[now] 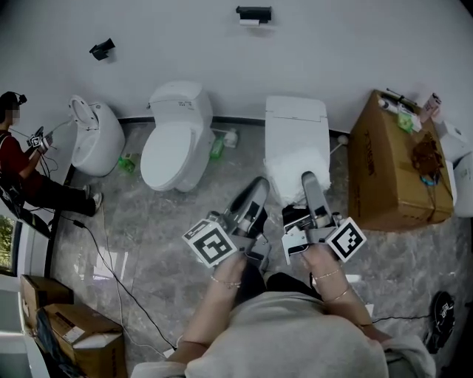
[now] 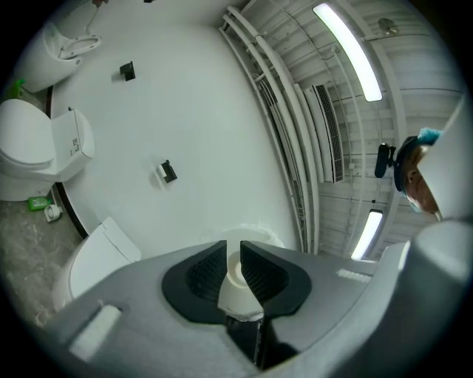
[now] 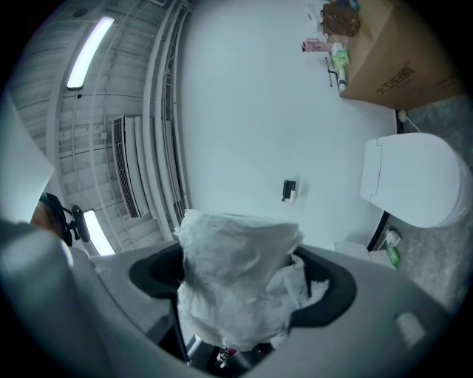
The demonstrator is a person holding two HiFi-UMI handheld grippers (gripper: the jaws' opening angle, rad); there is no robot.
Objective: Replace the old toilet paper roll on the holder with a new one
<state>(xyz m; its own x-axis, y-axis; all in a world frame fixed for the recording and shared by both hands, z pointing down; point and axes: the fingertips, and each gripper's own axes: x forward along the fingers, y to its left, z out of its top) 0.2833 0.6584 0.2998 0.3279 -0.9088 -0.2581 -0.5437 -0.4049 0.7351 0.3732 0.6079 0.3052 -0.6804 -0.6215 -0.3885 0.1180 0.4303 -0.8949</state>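
Head view: we note the left gripper [image 1: 257, 193] and the right gripper [image 1: 309, 181] held side by side, both pointing towards a white toilet [image 1: 295, 118] at the wall. What they carry cannot be told apart here from the white toilet behind them. A black toilet paper holder [image 1: 253, 13] is fixed to the wall above that toilet, well apart from both grippers. A cardboard box [image 1: 395, 170] stands just right of the toilet. Left gripper view: the left gripper [image 2: 233, 247] has its jaws drawn almost together, the pads pinching a small white tube [image 2: 236, 284] that stands upright between them. The toilet paper holder [image 2: 168, 172] shows on the wall beyond, with the toilet [image 2: 100, 258] below it. Right gripper view: the right gripper [image 3: 244, 258] has its jaws set wide and closed on a crumpled toilet paper roll [image 3: 236, 288], which fills the gap and rises above the pads. The toilet paper holder [image 3: 289, 190] shows on the wall behind the roll, not touching it.
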